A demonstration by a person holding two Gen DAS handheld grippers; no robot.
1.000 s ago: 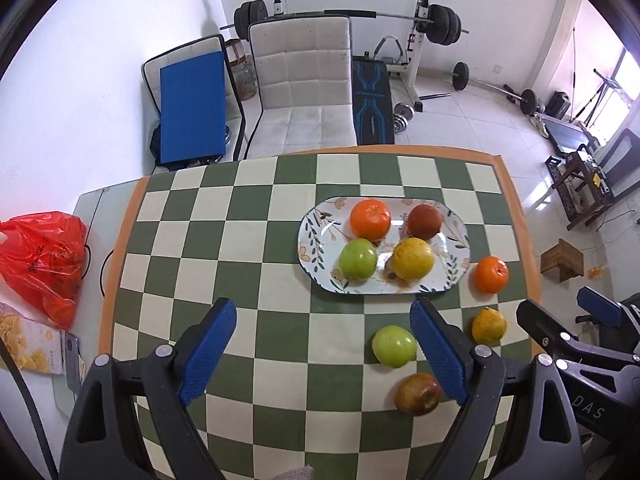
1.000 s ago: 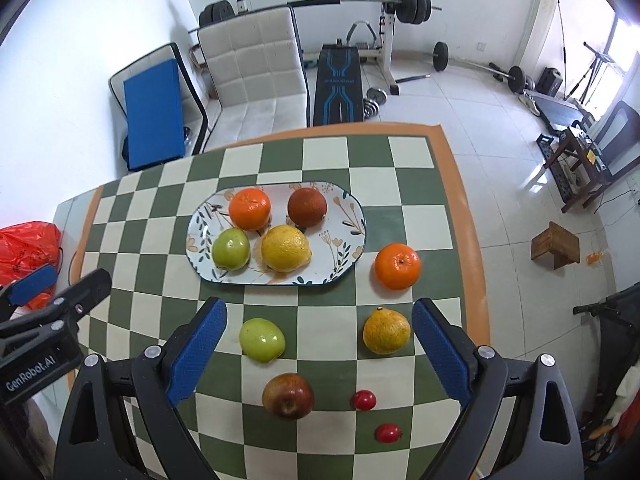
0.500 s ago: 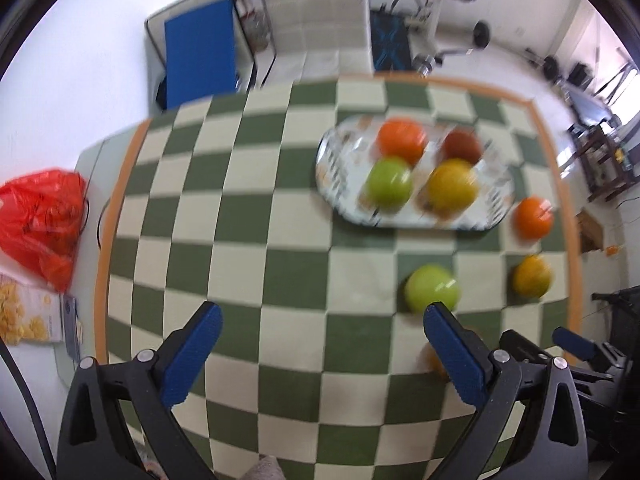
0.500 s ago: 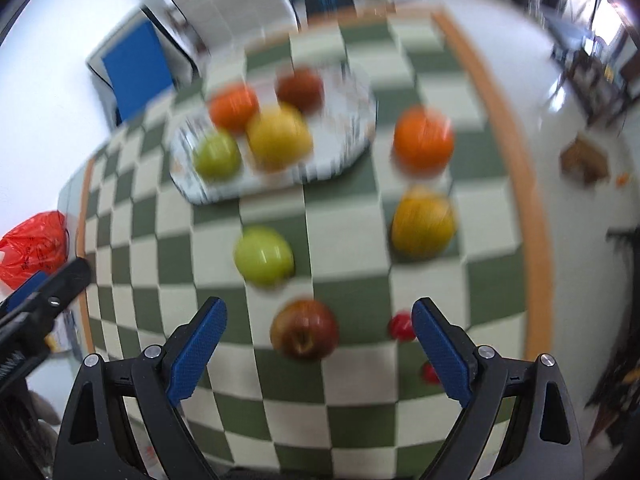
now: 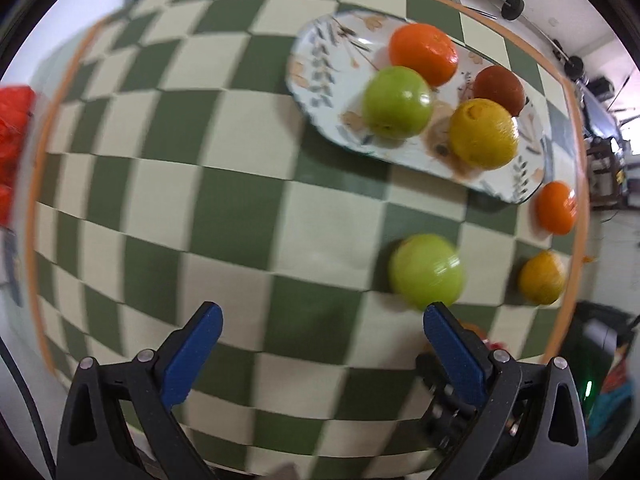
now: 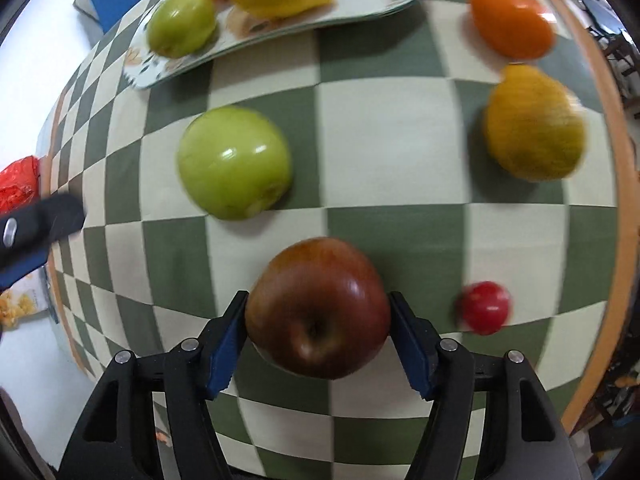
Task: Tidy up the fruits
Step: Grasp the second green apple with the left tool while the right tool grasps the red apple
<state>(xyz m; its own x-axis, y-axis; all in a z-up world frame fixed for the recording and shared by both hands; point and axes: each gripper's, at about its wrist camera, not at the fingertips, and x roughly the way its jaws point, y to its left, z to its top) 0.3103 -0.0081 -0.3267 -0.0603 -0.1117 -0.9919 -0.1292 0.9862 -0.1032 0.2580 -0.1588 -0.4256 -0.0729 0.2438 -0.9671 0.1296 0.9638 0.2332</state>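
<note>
A dark red apple (image 6: pixel 318 308) lies on the green-and-cream checked table (image 6: pixel 384 128). My right gripper (image 6: pixel 317 310) straddles it with its jaws closing, and both blue pads (image 6: pixel 230 344) lie against the apple's sides. My left gripper (image 5: pixel 320 314) points down over bare table, wide open with nothing in it. A loose green apple (image 5: pixel 426 270) sits just past its right fingertip. The patterned oval plate (image 5: pixel 316 64) holds an orange (image 5: pixel 424 54), a green apple (image 5: pixel 396 102), a dark red fruit (image 5: pixel 498 88) and a yellow citrus (image 5: pixel 482 134).
Loose on the table are an orange (image 6: pixel 512 18), a yellow-orange citrus (image 6: pixel 534 124) and a small red tomato (image 6: pixel 484 306). The table's orange rim (image 6: pixel 616 184) is close on the right. A red bag (image 5: pixel 12 148) lies off the left edge.
Both grippers have dropped close to the table. The right jaws have narrowed around the red apple, which was lying free before. The left jaws have widened.
</note>
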